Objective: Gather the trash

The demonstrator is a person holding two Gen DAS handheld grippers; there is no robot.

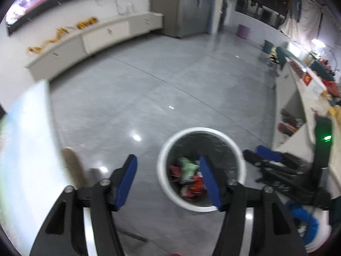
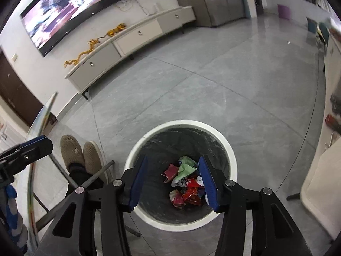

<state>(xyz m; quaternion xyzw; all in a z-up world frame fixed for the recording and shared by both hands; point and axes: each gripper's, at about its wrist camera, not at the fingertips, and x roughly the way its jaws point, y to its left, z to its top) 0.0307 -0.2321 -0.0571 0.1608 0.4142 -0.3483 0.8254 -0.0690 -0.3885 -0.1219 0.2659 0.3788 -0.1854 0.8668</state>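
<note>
A white round trash bin (image 2: 232, 162) with a dark liner stands on the grey floor. At its bottom lie crumpled wrappers (image 2: 185, 183), red, green and white. My right gripper (image 2: 173, 162) hangs above the bin's mouth, open, with nothing between its blue pads. In the left wrist view my left gripper (image 1: 167, 164) is open and empty too, over the left rim of the bin (image 1: 164, 149), with the wrappers (image 1: 187, 177) showing inside. A blue-padded finger (image 2: 36, 143) of the left gripper shows at the left edge of the right wrist view.
A glass table edge (image 2: 32, 170) runs along the left. A person's beige shoes (image 2: 81, 155) stand beside the bin. A low white TV cabinet (image 2: 132, 40) lines the far wall. A white counter (image 1: 298, 98) stands to the right, and open floor (image 2: 202, 85) lies beyond the bin.
</note>
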